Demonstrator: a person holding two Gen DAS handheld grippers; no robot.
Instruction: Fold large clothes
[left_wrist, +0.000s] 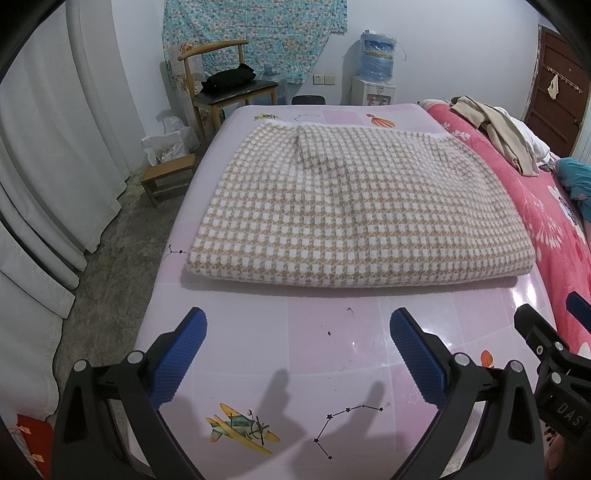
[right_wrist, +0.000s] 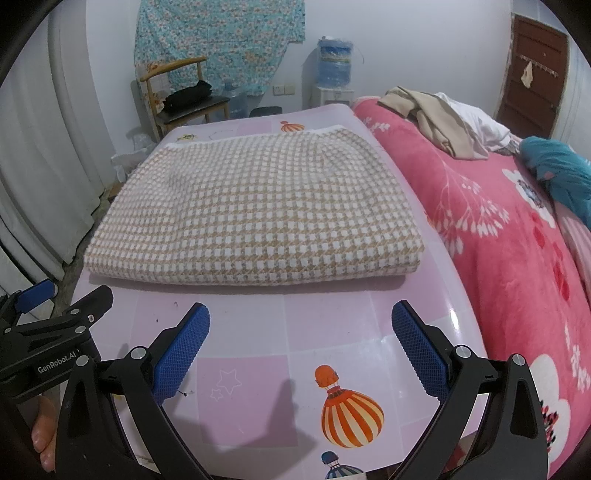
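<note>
A tan-and-white houndstooth garment (left_wrist: 351, 206) (right_wrist: 258, 210) lies folded into a thick rectangle on the pink table (left_wrist: 325, 332) (right_wrist: 332, 325), its folded edge facing me. My left gripper (left_wrist: 297, 328) hovers open over the bare table in front of that edge, nothing between its blue pads. In the right wrist view my right gripper (right_wrist: 301, 325) is open too, a short way back from the garment's near edge and empty. Each gripper shows at the edge of the other's view: the right gripper's body (left_wrist: 554, 354), the left gripper's body (right_wrist: 55, 325).
A bed with a pink floral blanket (right_wrist: 498, 240) borders the table's right side, with beige clothes (right_wrist: 432, 114) and a teal cloth (right_wrist: 561, 173) on it. At the far end stand a wooden chair (left_wrist: 225, 88), a water dispenser (left_wrist: 375, 70) and a small stool (left_wrist: 170, 177). White curtains (left_wrist: 44, 166) hang left.
</note>
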